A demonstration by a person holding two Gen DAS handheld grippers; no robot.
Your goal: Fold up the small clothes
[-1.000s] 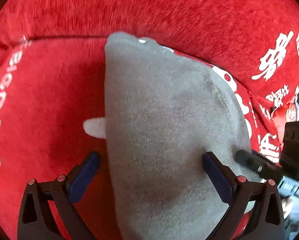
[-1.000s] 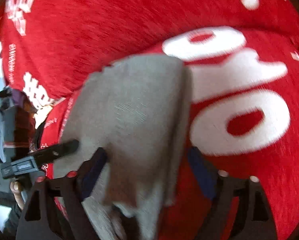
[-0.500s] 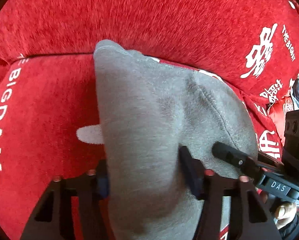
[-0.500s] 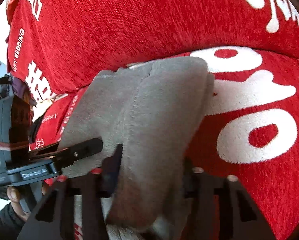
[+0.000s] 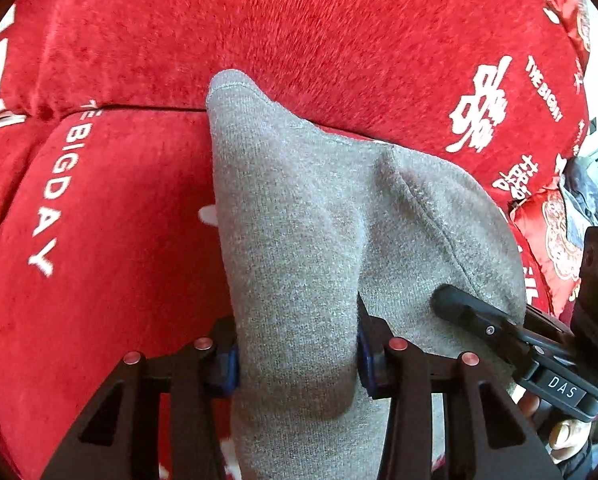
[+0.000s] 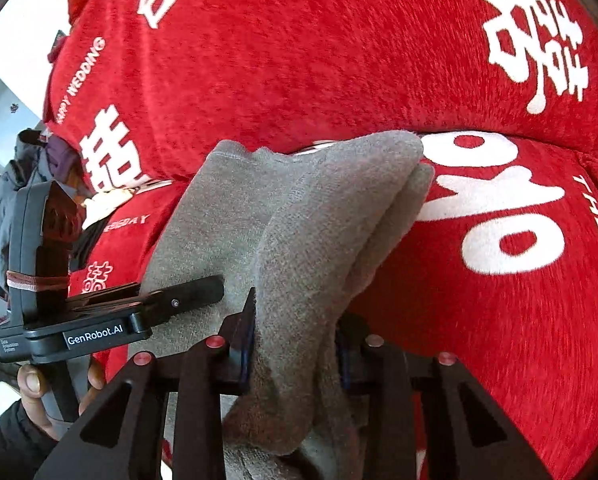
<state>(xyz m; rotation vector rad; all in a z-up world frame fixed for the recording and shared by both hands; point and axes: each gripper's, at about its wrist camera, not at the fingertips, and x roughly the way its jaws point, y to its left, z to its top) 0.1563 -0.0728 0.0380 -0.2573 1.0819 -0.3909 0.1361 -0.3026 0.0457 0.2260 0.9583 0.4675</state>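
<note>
A small grey knit garment (image 5: pixel 299 220) hangs over a red sofa seat; it also shows in the right wrist view (image 6: pixel 299 232). My left gripper (image 5: pixel 297 356) is shut on a bunched fold of the garment at its left side. My right gripper (image 6: pixel 295 340) is shut on a thick fold at the garment's right side. Each gripper shows in the other's view: the right one at the lower right (image 5: pixel 499 332), the left one at the lower left (image 6: pixel 179 300). The garment's lower part is hidden behind the jaws.
The red plush sofa seat (image 5: pixel 111 240) with white lettering lies below, its backrest (image 5: pixel 299 20) behind. A red patterned cushion (image 5: pixel 555 236) and dark clothes (image 6: pixel 23 168) sit at the sofa's end. A hand (image 6: pixel 35 384) holds the left gripper.
Both grippers have closed from open onto folds of the grey garment and lifted it a little, bunching the cloth between the pads.
</note>
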